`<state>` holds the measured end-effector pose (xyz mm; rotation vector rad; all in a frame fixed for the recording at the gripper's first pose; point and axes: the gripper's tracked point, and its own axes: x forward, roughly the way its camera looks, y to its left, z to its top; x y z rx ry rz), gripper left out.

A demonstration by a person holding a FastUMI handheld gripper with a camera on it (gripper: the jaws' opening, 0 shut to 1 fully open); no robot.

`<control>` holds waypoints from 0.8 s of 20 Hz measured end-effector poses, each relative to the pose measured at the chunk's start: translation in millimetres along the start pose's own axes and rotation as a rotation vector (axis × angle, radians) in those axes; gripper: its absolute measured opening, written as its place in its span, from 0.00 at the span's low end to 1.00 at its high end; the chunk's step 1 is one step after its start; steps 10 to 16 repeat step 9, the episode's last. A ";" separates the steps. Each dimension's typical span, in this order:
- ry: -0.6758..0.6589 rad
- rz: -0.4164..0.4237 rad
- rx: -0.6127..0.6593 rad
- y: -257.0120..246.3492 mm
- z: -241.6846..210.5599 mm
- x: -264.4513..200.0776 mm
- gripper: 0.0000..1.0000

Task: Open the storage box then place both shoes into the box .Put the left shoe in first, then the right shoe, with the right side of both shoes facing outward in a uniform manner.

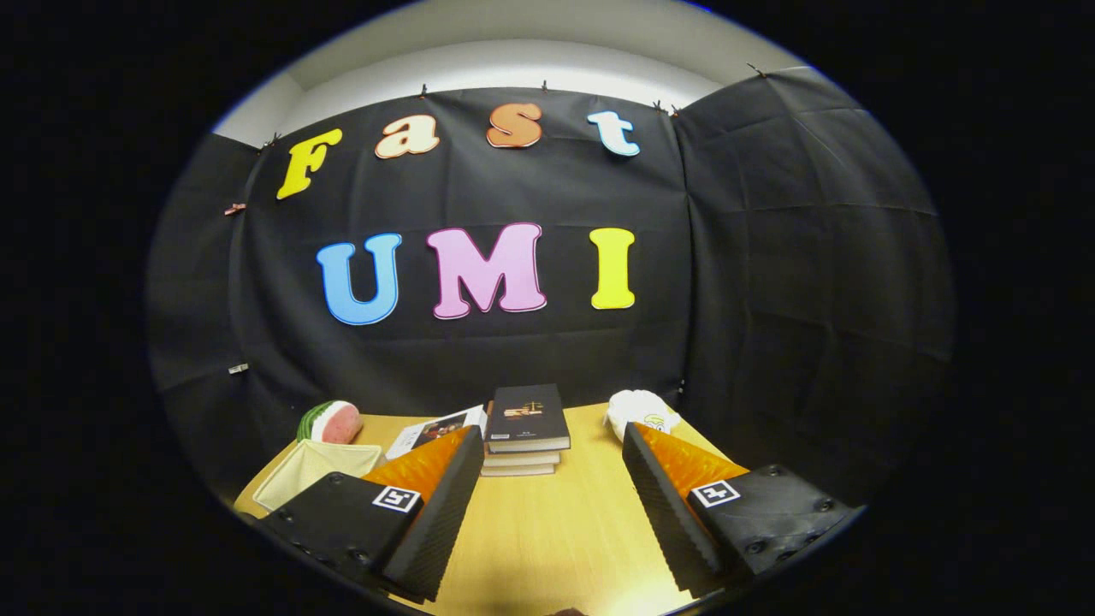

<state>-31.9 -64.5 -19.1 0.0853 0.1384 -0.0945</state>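
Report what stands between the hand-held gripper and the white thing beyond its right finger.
Nothing visible: the right finger of the open hand-held gripper ends just short of the white thing. The book stack lies aside, beyond the fingers' gap.

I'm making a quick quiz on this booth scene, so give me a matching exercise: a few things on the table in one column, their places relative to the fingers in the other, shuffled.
Things:
1. stack of books
2. watermelon slice
3. white bundle
4. cream tray

Places:
A. just beyond the right finger's tip
B. beside the left finger
C. far ahead, between the open fingers
D. behind the tray, by the wall

Pairs: 1-C, 2-D, 3-A, 4-B
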 end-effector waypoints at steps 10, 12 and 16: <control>-0.081 0.119 -0.016 -23.2 40.0 33.7 0.99; -0.081 0.119 -0.016 -23.2 40.0 33.7 0.99; -0.081 0.119 -0.016 -23.2 40.0 33.7 0.99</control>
